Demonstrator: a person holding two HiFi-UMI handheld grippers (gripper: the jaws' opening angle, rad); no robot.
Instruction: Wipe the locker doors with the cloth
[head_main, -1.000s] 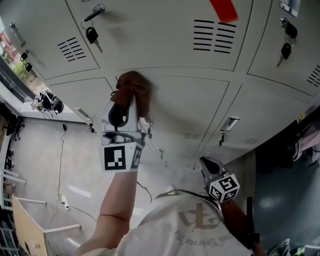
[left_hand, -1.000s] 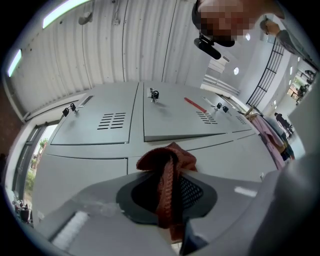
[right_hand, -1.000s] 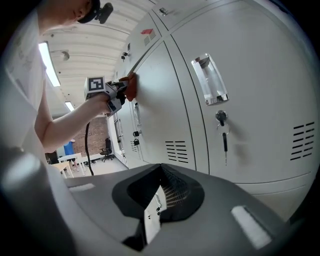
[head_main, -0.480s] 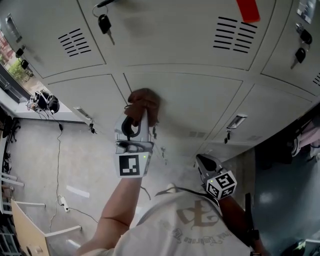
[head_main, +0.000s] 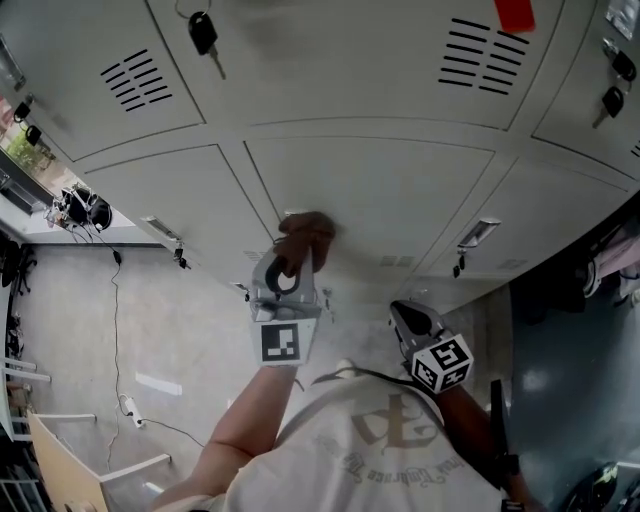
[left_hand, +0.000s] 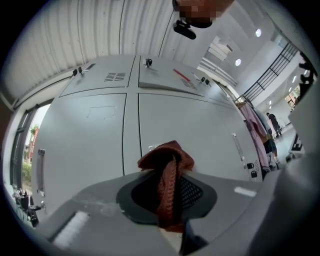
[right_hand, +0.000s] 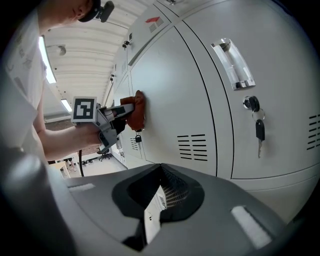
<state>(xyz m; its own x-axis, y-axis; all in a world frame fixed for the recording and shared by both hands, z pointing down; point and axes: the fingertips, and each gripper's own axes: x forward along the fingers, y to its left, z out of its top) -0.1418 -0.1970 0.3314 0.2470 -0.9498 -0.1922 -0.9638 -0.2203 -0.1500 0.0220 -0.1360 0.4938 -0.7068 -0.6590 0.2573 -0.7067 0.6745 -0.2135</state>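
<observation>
A rust-brown cloth (head_main: 306, 231) is pressed against the lower middle grey locker door (head_main: 390, 190). My left gripper (head_main: 293, 262) is shut on the cloth, which bunches between its jaws in the left gripper view (left_hand: 167, 172). The right gripper view shows the same cloth (right_hand: 138, 110) against the door, with the left gripper (right_hand: 120, 114) behind it. My right gripper (head_main: 413, 322) hangs low beside the person's hip, away from the doors. Its jaws (right_hand: 159, 202) stand together with only a thin slit, nothing between them.
Keys hang from locks on the upper doors (head_main: 203, 34) and on a nearby door (right_hand: 259, 128). A metal pull handle (head_main: 477, 233) sits right of the cloth. A red tag (head_main: 515, 12) marks the top door. Cables (head_main: 122, 300) trail on the floor at left; clothing (head_main: 622, 268) hangs at right.
My left gripper has slid the cloth down the door, toward the person and slightly right. The right gripper has stayed low by the hip.
</observation>
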